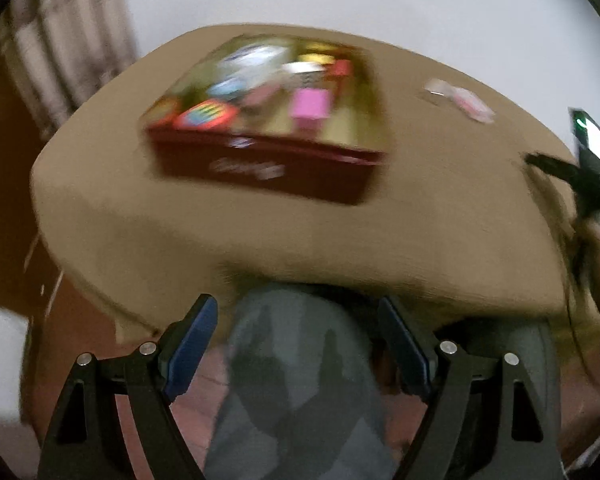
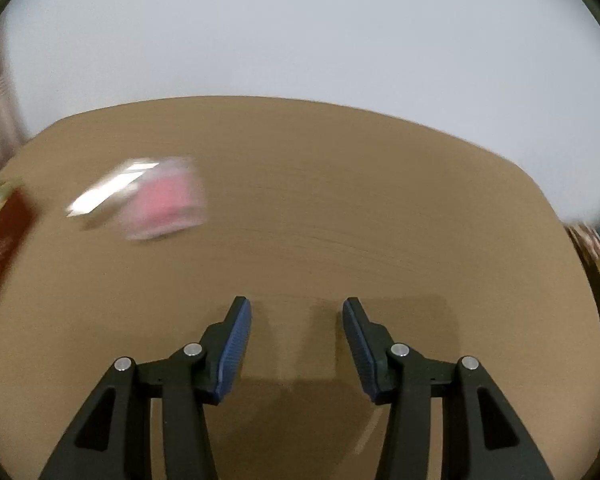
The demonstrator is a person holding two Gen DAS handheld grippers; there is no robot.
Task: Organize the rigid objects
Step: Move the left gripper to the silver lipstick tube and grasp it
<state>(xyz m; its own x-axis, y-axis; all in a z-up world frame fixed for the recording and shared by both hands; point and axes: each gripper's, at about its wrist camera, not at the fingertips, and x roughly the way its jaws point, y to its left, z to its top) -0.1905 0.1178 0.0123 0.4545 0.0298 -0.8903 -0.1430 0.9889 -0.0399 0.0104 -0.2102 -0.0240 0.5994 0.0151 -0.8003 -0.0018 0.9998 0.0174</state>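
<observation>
A red tin box [image 1: 268,168] with a gold inside stands on the brown table [image 1: 180,220]. It holds several small colourful items, among them a pink block [image 1: 310,108]. A pink packet in clear wrap [image 2: 162,202] lies alone on the table, left of centre in the right wrist view; it also shows in the left wrist view [image 1: 462,100] to the right of the box. My left gripper [image 1: 298,340] is open and empty, off the table's near edge. My right gripper [image 2: 296,336] is open and empty above bare table, nearer than the packet. Both views are blurred.
The person's grey-trousered legs [image 1: 300,380] are below the table edge under the left gripper. The other hand-held device with a lit screen [image 1: 592,144] is at the right edge. The box's red side [image 2: 0,248] shows at the far left of the right wrist view. A white wall [image 2: 300,40] stands behind.
</observation>
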